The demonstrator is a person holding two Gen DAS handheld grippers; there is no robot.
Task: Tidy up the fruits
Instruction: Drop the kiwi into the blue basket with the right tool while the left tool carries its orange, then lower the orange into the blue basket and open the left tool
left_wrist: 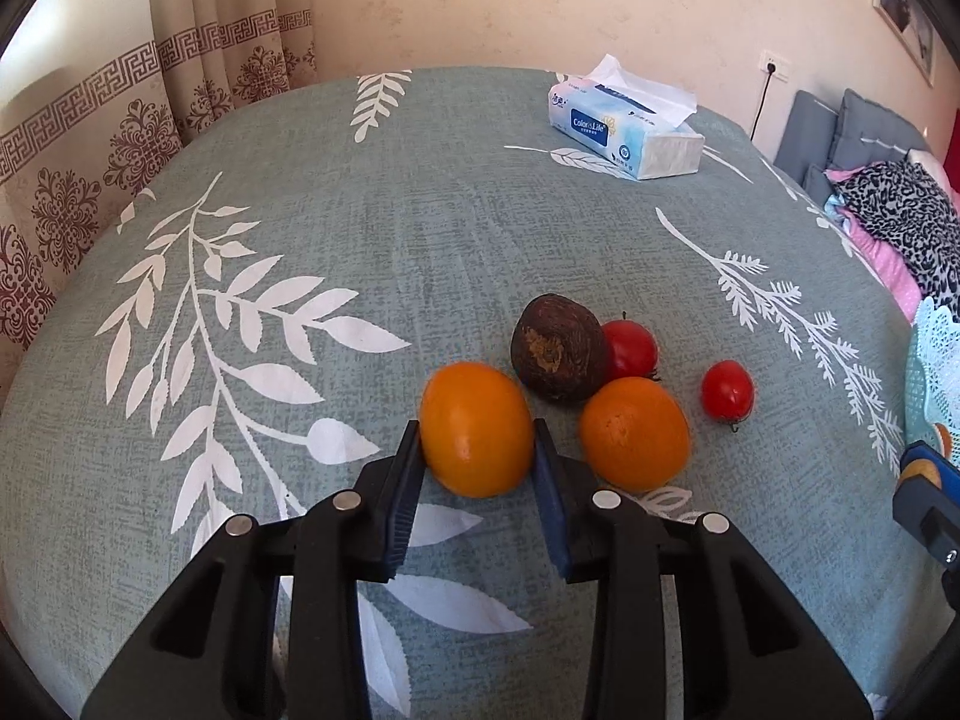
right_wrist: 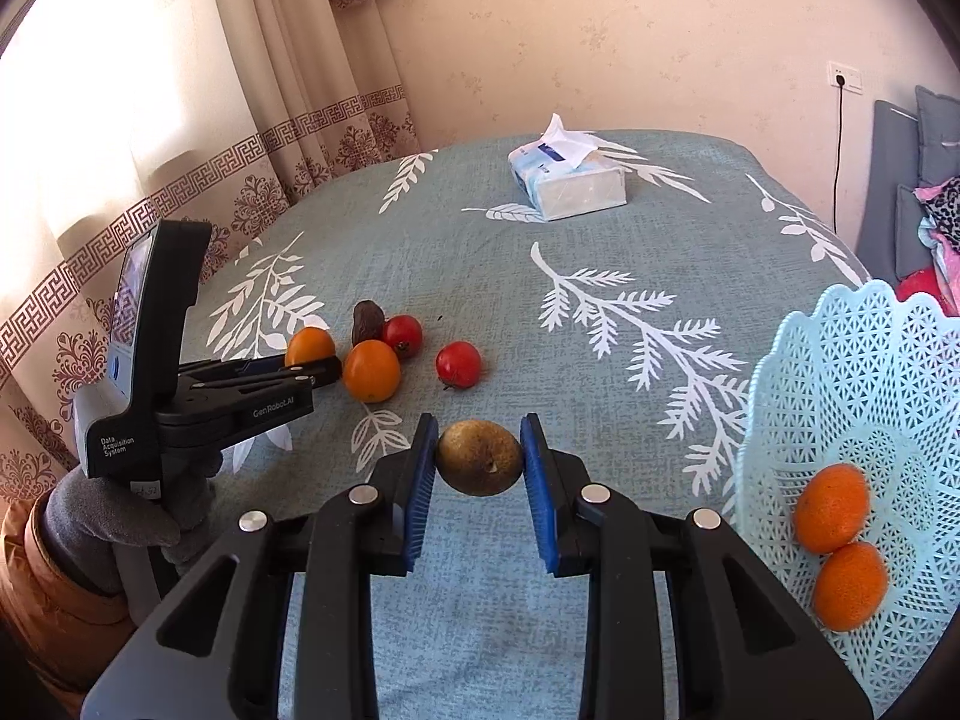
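Left tool [left_wrist: 477, 450] clamps a smooth round orange fruit [left_wrist: 476, 427] resting on the table, beside a second orange [left_wrist: 634, 432], a dark brown wrinkled fruit [left_wrist: 558, 354] and two red tomatoes [left_wrist: 727, 390]. Right tool [right_wrist: 478, 459] grips a dull yellow-brown round fruit [right_wrist: 478, 456] near the pale blue lattice plastic basket [right_wrist: 840, 372] holding two oranges [right_wrist: 831, 507]. Grey-green leaf-print tablecloth [left_wrist: 420, 210]; tissue pack [left_wrist: 624, 132] at far edge, patterned curtain [left_wrist: 90, 138] behind.
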